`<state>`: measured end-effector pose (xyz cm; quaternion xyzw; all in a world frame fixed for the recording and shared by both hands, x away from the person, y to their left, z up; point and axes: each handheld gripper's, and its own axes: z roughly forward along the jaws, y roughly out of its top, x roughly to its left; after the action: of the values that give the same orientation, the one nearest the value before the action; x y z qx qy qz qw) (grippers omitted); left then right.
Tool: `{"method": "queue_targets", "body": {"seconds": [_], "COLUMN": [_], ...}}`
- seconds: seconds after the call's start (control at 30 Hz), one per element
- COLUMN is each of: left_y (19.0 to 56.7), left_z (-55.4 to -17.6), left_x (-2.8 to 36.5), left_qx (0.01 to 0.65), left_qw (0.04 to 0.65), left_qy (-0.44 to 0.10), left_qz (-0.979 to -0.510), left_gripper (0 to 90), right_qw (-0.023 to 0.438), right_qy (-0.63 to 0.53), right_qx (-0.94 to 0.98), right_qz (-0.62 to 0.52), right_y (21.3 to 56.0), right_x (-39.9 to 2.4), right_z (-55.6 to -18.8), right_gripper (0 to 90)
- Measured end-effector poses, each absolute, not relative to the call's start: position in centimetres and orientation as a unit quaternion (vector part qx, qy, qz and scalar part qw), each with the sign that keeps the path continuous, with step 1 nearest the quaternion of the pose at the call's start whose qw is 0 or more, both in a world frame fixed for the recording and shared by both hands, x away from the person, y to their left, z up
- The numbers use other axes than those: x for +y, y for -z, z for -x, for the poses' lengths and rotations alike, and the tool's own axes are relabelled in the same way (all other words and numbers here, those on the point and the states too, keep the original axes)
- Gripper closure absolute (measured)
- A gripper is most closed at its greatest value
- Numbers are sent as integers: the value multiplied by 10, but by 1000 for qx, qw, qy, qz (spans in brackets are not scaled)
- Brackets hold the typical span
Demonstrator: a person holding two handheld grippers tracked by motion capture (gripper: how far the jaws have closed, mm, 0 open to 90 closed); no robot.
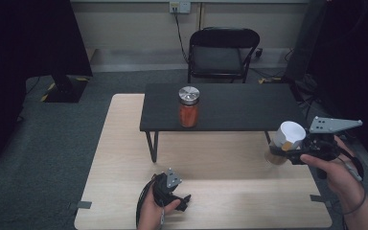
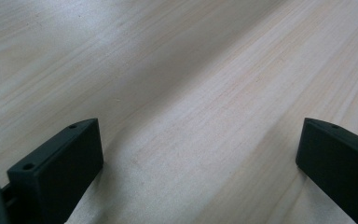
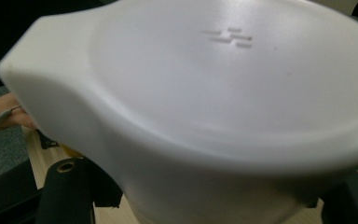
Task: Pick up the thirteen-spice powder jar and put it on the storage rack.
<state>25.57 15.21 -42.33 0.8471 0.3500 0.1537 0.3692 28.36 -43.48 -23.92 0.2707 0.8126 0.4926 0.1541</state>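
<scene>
At the table's right side, my right gripper (image 1: 287,152) is shut on a jar with a white lid (image 1: 290,134) and holds it tilted a little above the wooden table (image 1: 220,191). In the right gripper view the white lid (image 3: 223,84) sits close up, with a black finger (image 3: 67,186) beside it at the lower left. My left gripper (image 1: 184,199) rests low on the table near the front edge. In its own view the left gripper (image 2: 200,135) is open, with bare wood between its fingers (image 2: 60,163).
A low black shelf (image 1: 249,108) stands across the back of the table. On it is a jar of orange contents with a silver lid (image 1: 189,108). A black folding chair (image 1: 220,52) stands behind the table. The table's right edge lies close to my right hand.
</scene>
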Motion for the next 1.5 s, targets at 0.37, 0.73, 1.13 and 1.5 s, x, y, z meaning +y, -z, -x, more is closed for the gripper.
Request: {"method": "queue_targets", "body": {"seconds": [0.37, 0.73, 1.13, 1.5], "left_y": [423, 423, 423, 423], "left_z": [-256, -256, -256, -256], "left_x": [152, 152, 152, 152], "left_qx": [350, 350, 350, 350], "left_qw": [369, 369, 370, 370], "left_qy": [-154, -154, -154, -154], "left_qz": [-847, -847, -847, -847], "left_gripper": [0, 0, 0, 0], "right_qw": [164, 186, 197, 209], "right_qy": [-492, -480, -477, -471], "right_qx": [810, 812, 807, 806], "right_qz": [-273, -274, -285, -292], "right_y": [216, 190, 185, 181], "right_x": [-426, -411, -393, -380], "right_z": [-291, -301, -319, -336], "right_gripper": [305, 305, 305, 304]}}
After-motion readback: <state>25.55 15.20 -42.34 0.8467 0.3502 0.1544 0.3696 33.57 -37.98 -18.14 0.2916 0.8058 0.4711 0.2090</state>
